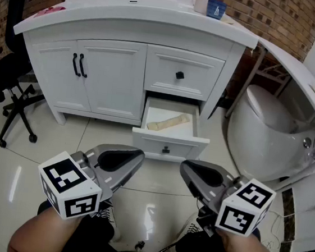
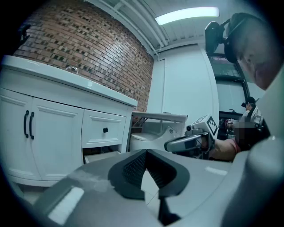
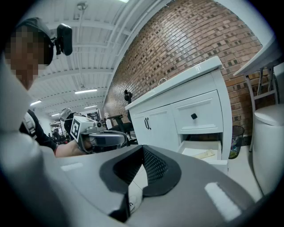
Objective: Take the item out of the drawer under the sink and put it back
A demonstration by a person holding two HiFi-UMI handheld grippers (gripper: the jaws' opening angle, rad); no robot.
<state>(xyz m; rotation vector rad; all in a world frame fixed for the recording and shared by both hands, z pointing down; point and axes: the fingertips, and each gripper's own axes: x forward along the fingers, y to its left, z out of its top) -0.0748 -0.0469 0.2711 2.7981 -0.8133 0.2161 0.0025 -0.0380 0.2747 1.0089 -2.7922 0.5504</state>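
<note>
The white vanity's lower drawer point(image 1: 169, 143) stands pulled out below the sink. A pale beige, bone-shaped item point(image 1: 168, 121) lies flat inside it. My left gripper point(image 1: 126, 158) and right gripper point(image 1: 191, 170) hover side by side above the floor, well short of the drawer, both shut and empty. In the left gripper view the left gripper point(image 2: 145, 152) points toward the vanity, with the right gripper point(image 2: 179, 143) beyond it. The right gripper view has the right gripper point(image 3: 143, 149) in front, the open drawer point(image 3: 203, 151) with the item point(image 3: 207, 154) farther off, and the left gripper point(image 3: 108, 139) at left.
The upper drawer point(image 1: 180, 74) and the cabinet doors point(image 1: 79, 68) are closed. A toilet point(image 1: 261, 134) stands right of the vanity, and a black office chair point(image 1: 8, 72) left of it. Cups point(image 1: 211, 4) sit on the counter. A bin point(image 3: 237, 139) stands beside the vanity.
</note>
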